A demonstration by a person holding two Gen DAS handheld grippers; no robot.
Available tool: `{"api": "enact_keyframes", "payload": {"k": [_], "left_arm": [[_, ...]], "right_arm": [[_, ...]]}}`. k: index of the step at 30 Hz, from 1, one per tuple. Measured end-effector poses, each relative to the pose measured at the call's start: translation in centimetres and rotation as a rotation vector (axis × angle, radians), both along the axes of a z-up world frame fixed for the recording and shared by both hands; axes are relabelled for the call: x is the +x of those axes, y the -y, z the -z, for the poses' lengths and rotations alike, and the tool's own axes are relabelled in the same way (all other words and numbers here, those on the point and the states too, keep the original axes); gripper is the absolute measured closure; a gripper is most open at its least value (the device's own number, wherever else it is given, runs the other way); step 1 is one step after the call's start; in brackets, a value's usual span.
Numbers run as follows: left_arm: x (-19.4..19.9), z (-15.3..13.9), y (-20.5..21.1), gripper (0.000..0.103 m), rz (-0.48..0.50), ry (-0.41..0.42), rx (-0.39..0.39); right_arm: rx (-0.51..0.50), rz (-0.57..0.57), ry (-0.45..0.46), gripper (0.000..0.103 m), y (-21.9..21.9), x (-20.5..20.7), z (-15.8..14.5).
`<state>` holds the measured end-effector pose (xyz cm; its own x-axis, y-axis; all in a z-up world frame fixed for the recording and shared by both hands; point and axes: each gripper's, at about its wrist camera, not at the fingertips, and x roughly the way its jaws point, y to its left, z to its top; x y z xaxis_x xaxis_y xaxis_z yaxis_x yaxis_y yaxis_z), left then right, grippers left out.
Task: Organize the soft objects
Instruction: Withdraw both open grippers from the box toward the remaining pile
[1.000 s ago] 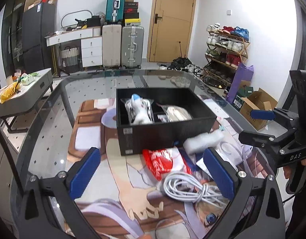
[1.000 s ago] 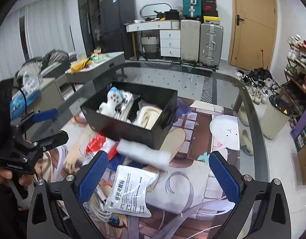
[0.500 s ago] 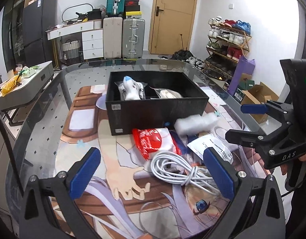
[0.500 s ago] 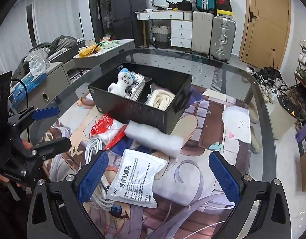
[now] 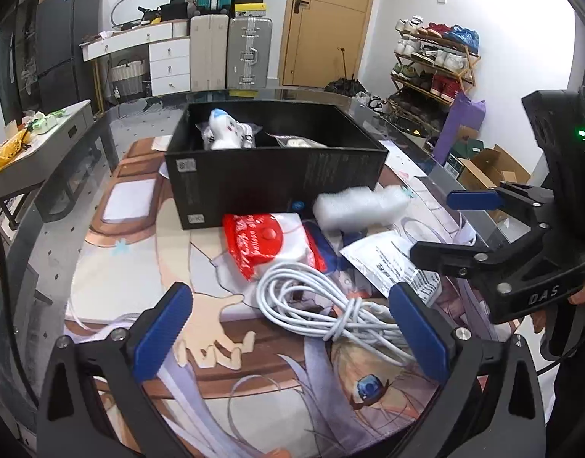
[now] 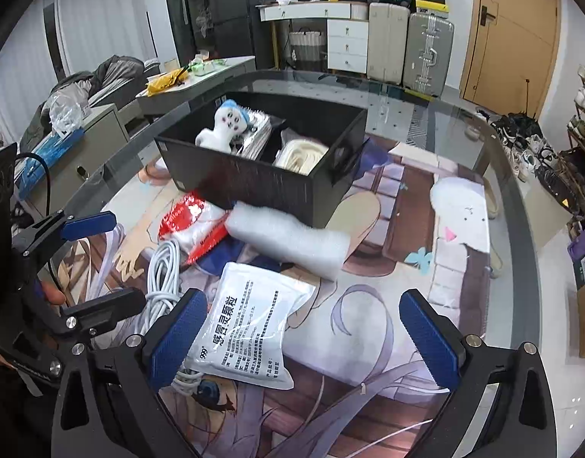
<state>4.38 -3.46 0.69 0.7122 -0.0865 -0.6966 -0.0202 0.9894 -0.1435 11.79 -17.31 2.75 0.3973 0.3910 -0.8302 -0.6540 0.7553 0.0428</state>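
Note:
A black box (image 5: 277, 187) (image 6: 262, 187) on the printed mat holds a white plush toy (image 5: 222, 133) (image 6: 225, 124) and a cream roll (image 6: 302, 152). In front of the box lie a red-and-white packet (image 5: 265, 240) (image 6: 189, 225), a white foam roll (image 5: 357, 206) (image 6: 288, 236), a coiled white cable (image 5: 323, 305) (image 6: 163, 278) and a white medicine pouch (image 6: 250, 328) (image 5: 388, 263). My left gripper (image 5: 290, 324) (image 6: 102, 263) hangs open over the cable, holding nothing. My right gripper (image 6: 302, 337) (image 5: 452, 227) is open beside the pouch, also empty.
The glass table (image 6: 513, 206) curves away on the right, with a shoe rack (image 5: 433, 61) and cardboard boxes (image 5: 490, 168) beyond it. A grey side cabinet (image 5: 33, 145) stands to the left. Suitcases (image 5: 231, 53) and a door stand at the back wall.
Both grippers have drawn back from the box towards the loose items. The cable now lies between the left fingers and the pouch by the right gripper's left finger. Nothing was picked up.

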Motion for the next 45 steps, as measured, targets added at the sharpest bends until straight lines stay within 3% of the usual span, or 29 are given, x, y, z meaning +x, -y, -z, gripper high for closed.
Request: {"api": "enact_keyframes", "payload": {"k": [8,17,26,34,45], "left_arm": [[-0.3,0.1,1.8,0.000,0.088,-0.003,0.014],[0.0,0.2,2.6,0.000,0.098,-0.025,-0.033],[0.4,1.7,2.8,0.000,0.074,-0.089,0.048],[-1.0,2.2,0.3,0.000,0.065,-0.096,-0.009],[-1.9,2.1,-1.6,0.000,0.056,-0.098,-0.030]], "right_arm": [[-0.011,0.005,-0.022,0.001,0.3,0.3,0.9],[-0.006,0.004,-0.033,0.001,0.4,0.4,1.1],[-0.004,0.005,-0.048,0.001,0.4,0.5,1.5],[-0.008,-0.036,-0.051,0.001,-1.2,-0.3,1.7],[-0.134,-0.056,-0.054,0.001,-3.6,-0.7,3.9]]}}
